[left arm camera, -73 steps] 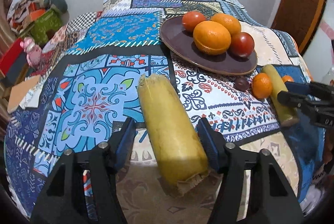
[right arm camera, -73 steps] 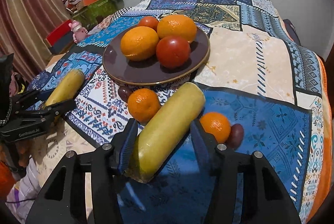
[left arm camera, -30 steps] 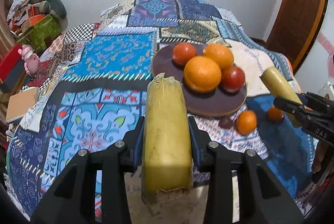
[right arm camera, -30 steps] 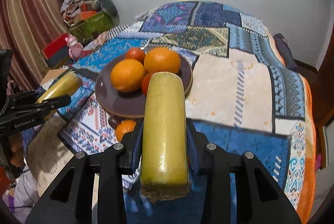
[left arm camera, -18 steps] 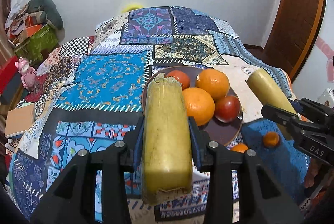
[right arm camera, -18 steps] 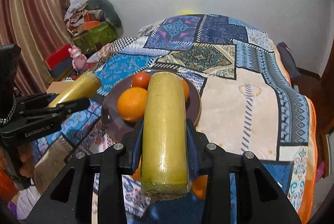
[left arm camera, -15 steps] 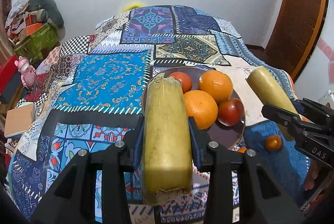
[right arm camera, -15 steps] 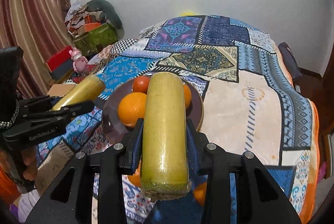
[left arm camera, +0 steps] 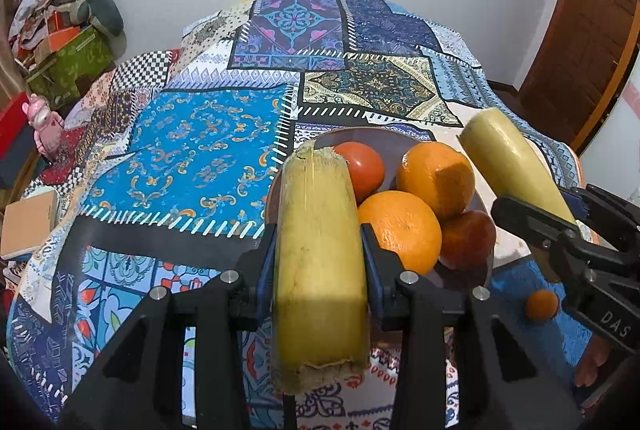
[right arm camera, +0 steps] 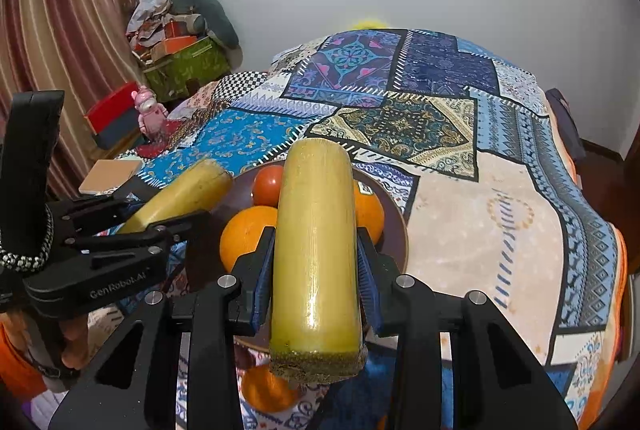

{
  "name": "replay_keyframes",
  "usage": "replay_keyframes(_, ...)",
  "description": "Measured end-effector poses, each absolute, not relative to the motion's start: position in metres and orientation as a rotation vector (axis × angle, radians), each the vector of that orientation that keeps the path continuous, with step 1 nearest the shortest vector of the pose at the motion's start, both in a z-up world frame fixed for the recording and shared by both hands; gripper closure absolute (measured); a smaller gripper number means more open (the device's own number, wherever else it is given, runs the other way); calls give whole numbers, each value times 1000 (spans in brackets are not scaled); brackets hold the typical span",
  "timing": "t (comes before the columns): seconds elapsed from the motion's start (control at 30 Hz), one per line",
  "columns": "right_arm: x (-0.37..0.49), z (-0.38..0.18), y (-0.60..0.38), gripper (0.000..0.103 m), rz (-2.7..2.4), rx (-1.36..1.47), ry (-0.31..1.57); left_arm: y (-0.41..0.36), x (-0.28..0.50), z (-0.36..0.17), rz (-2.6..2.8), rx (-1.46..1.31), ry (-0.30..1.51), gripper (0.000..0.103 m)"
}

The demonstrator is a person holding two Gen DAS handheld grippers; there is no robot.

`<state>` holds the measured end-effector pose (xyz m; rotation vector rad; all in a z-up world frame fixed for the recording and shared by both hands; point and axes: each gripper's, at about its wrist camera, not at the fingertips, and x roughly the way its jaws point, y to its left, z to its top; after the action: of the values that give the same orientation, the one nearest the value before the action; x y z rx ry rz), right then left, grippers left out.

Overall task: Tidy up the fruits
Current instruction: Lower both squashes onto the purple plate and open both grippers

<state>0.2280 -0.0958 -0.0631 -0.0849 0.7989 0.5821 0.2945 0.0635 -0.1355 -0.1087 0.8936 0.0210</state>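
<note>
Two grippers (left arm camera: 320,270) (right arm camera: 316,278), each clamping sugarcane (left arm camera: 320,254) (right arm camera: 316,254)

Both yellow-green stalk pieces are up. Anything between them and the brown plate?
No obstacle in the air, but the brown plate is crowded: two oranges and two red tomatoes fill most of it. The left gripper and right gripper each hold a yellow-green stalk piece above it.

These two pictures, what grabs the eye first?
A thick yellow stalk clamped in the left gripper, and a second stalk in the right gripper, both held above the bed. Behind them, a brown plate of oranges and tomatoes sits on the patchwork quilt.
</note>
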Motion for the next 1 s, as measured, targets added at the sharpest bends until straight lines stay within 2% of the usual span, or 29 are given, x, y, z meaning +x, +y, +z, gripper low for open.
replay_keyframes(0.67,258,-78,-71,68,617,-79,830,76,318,-147,37,-217,907,65)
replay_keyframes(1.0,258,-75,-68,68,623,-104,830,70,317,-139,25,-170,879,67)
